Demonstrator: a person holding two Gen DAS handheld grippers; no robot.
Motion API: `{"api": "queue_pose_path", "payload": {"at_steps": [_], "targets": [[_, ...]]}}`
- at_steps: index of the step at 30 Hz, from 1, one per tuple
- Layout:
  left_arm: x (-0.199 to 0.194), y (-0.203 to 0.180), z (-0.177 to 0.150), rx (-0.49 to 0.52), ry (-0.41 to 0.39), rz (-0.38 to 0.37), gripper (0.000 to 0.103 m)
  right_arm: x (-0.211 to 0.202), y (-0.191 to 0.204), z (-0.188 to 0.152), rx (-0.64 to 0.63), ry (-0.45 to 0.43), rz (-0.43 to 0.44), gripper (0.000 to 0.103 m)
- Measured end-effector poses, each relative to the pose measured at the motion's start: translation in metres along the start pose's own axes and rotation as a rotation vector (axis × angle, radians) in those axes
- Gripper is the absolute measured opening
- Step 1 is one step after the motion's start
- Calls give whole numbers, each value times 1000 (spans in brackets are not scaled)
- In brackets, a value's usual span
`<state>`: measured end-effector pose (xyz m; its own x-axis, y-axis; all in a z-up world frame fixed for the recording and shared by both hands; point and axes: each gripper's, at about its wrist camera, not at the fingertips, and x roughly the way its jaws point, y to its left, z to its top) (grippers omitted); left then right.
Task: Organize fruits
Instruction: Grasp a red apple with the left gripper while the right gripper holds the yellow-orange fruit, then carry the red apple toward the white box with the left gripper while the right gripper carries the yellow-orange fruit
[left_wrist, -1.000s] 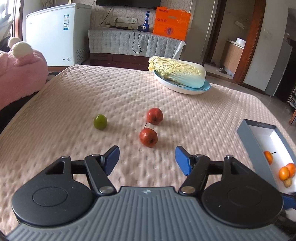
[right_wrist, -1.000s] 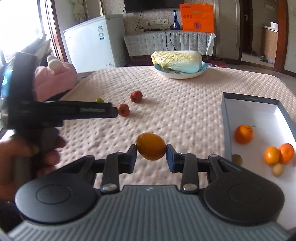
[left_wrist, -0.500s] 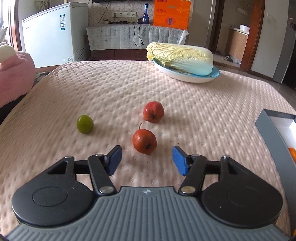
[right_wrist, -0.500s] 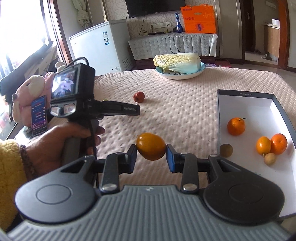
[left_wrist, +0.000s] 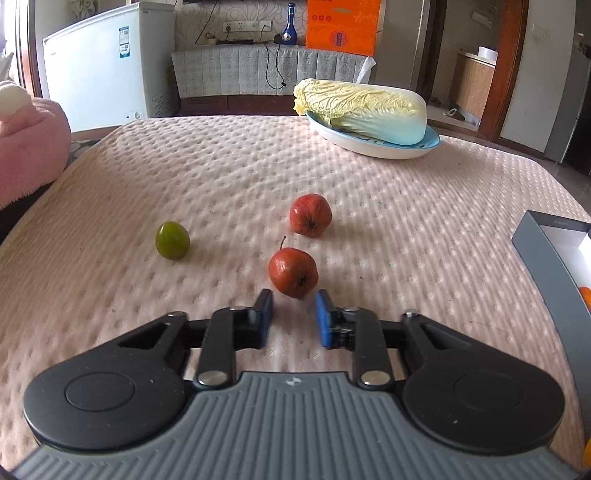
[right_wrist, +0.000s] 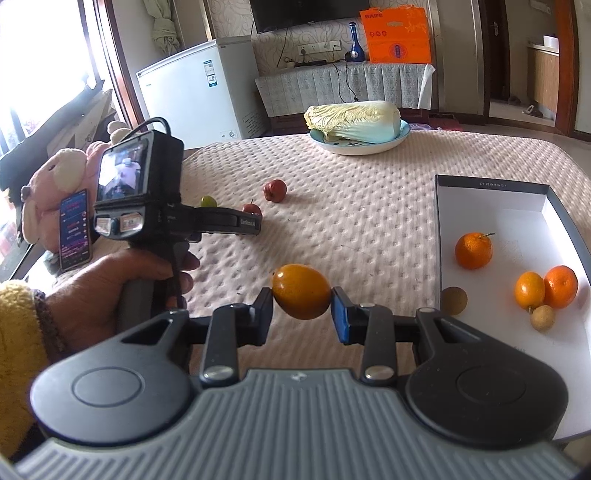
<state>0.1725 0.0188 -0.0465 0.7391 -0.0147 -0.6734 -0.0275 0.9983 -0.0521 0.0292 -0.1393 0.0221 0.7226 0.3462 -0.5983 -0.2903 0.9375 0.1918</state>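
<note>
Left hand-held gripper (left_wrist: 293, 314) sits low over the pink-quilted desk (left_wrist: 406, 221), jaws closing toward the near red fruit (left_wrist: 293, 272), which lies just ahead of the pads, not yet pinched. A second red fruit (left_wrist: 310, 215) and a green one (left_wrist: 172, 240) lie beyond. Right hand-held gripper (right_wrist: 301, 312) hangs above the desk, clenched on an orange fruit (right_wrist: 301, 291), probably bound for the box (right_wrist: 491, 199) beside it, where five fruits are already gathered.

Place: a home living room.
Evidence: wall television (right_wrist: 295, 14), white chest freezer (right_wrist: 199, 92), cloth-covered sideboard (left_wrist: 273, 74), pink plush toy (right_wrist: 55, 184), quilted pink table cover (left_wrist: 258, 166).
</note>
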Motion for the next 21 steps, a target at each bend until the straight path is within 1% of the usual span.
{"api": "queue_pose_path", "payload": {"at_steps": [1,2,3,4,5,7,8,10,11,12,13,14,21], "targets": [[-1,-1,0,6,-8,8,70,0,0,0,2,-2,1,37],[-3,-2,-1,12,-29,27,87,-1,0,0,2,-5,3,37],[-6,-4,0,19,-56,43,87,-2,0,1,2,-7,7,37],[-6,-3,1,19,-64,38,87,-2,1,1,3,-8,12,37],[-6,-1,2,6,-65,26,87,-3,2,1,2,-8,17,37],[-2,0,3,-3,-60,26,86,-1,4,2,-3,-6,27,37],[2,0,4,0,-55,33,83,0,5,2,-7,-3,31,37],[9,1,4,1,-35,32,67,2,6,3,-12,3,39,37],[13,1,4,3,-27,38,56,3,7,3,-15,6,42,37],[14,1,4,17,-40,57,46,4,8,3,-18,7,43,37],[14,2,4,18,-44,55,40,4,8,4,-19,8,43,37],[14,3,4,12,-43,46,36,5,7,4,-18,8,43,37],[2,1,-1,32,-36,67,35,9,1,6,-4,11,25,37]]}}
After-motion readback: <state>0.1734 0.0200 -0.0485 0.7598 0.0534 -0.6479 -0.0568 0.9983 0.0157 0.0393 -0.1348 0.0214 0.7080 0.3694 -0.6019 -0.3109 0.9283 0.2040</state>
